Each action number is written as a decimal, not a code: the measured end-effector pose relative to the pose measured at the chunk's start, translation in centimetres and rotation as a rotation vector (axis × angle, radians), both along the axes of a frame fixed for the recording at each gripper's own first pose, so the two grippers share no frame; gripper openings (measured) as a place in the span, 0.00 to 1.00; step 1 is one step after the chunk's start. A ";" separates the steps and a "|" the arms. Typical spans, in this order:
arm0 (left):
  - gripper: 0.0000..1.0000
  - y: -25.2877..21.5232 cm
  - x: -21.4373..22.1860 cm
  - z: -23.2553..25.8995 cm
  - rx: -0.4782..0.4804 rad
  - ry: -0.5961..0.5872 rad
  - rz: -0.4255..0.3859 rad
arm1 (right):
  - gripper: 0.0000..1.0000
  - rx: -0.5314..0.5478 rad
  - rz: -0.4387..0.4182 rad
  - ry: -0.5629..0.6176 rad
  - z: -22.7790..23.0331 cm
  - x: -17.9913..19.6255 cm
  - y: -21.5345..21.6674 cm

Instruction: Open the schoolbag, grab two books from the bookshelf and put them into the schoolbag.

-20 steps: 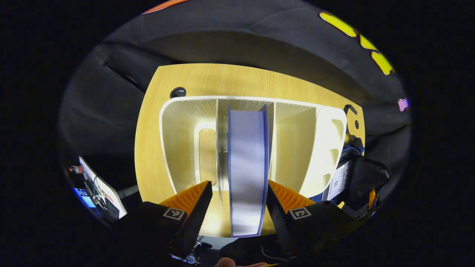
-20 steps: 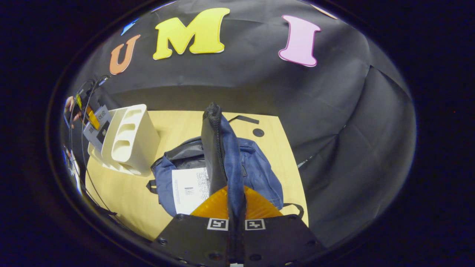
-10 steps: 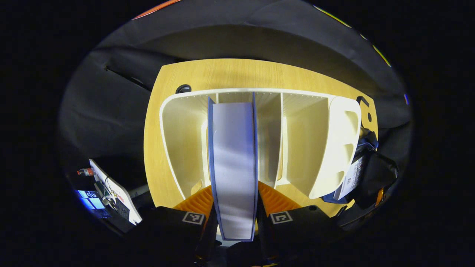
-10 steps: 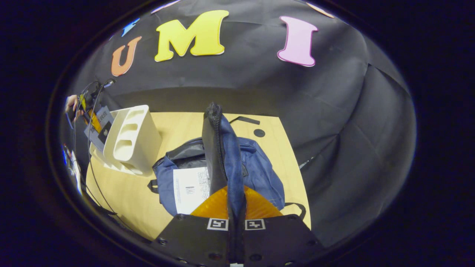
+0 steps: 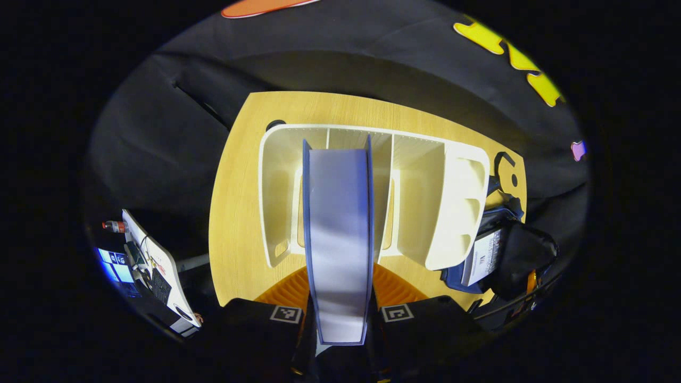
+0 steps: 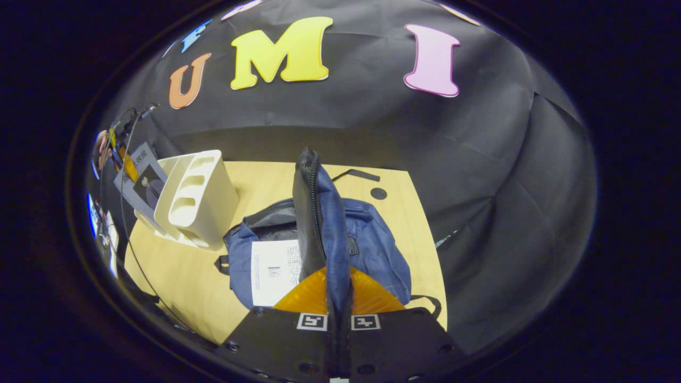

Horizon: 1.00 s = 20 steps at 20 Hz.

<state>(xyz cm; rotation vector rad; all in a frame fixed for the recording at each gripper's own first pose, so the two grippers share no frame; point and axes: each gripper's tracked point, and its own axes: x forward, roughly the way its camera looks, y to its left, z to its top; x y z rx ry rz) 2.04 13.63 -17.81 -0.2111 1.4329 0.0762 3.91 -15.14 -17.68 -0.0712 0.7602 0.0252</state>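
Wooden table (image 5: 234,213); book (image 5: 339,234) lengthwise between left gripper (image 5: 340,314) fingers.

I can read no text from here. The white book (image 6: 274,271) lying in the schoolbag (image 6: 372,250) carries printed characters and a small code, too small to make out. Square coded markers (image 6: 312,321) sit on my fingers, without letters.
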 end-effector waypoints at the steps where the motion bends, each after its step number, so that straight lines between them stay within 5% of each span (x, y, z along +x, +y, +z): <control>1: 0.40 0.1 -0.8 1.4 -0.004 -0.030 0.027 | 0.02 0.004 0.006 -0.001 -0.1 0.0 -0.1; 5: 0.39 -0.4 -3.3 6.0 -0.075 -0.153 0.128 | 0.02 0.034 0.022 -0.002 -0.3 0.0 -0.4; 9: 0.37 -3.1 -5.6 9.5 -0.243 -0.222 0.190 | 0.01 0.044 0.034 -0.003 -0.4 -0.2 -0.9; 20: 0.39 -15.2 -6.4 9.7 -0.629 -0.359 0.067 | 0.01 0.034 0.042 0.004 -0.9 -0.4 -0.9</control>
